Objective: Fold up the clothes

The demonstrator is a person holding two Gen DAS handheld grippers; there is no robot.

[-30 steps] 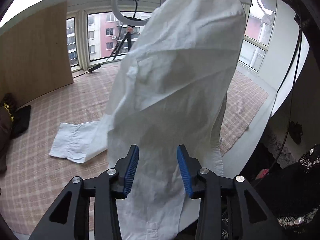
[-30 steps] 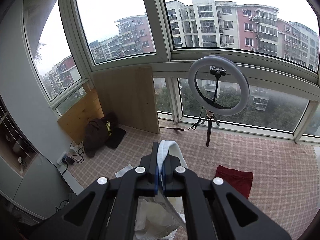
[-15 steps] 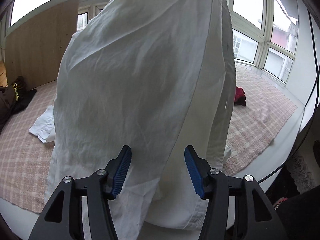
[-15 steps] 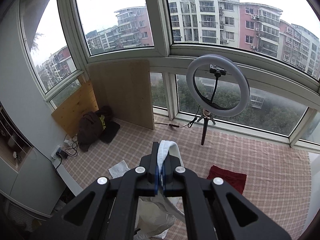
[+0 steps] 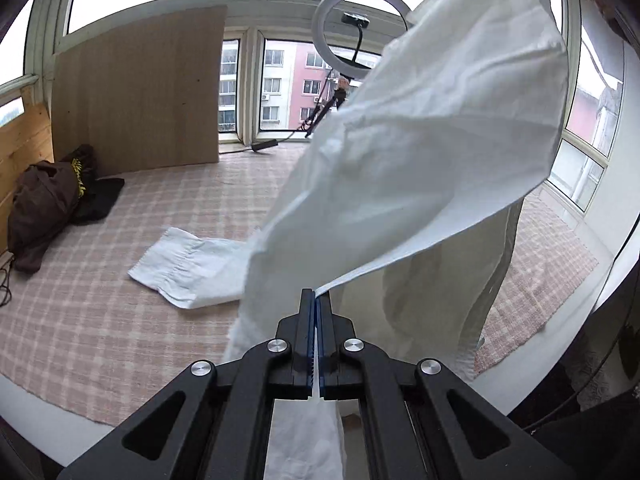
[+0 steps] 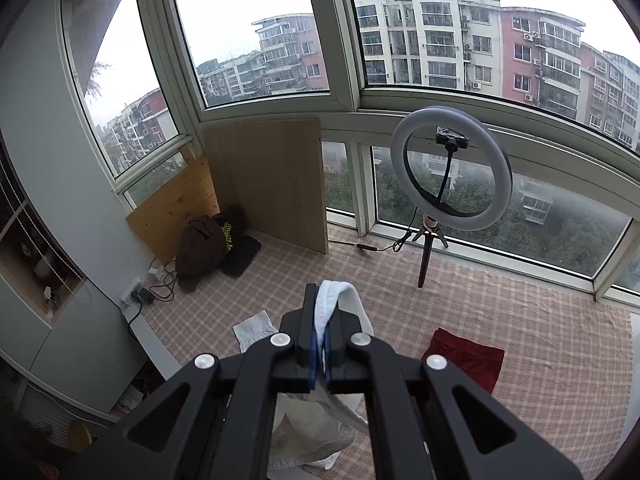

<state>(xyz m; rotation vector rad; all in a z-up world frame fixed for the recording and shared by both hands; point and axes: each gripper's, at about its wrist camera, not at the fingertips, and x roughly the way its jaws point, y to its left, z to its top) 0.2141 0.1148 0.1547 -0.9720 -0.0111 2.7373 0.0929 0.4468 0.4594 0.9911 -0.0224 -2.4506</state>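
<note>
**Left wrist view: white shirt hung between two clamped grippers**

The left gripper (image 5: 316, 300) is clamped on a hem corner of the white shirt (image 5: 432, 152), which hangs lengthwise, top upper right, wrinkled, its cuff resting on the checked mat (image 5: 100, 300). Only the right wrist view shows the right gripper (image 6: 320, 320) pinching a rolled edge, and a red cloth (image 6: 468, 356) on the mat.
</note>
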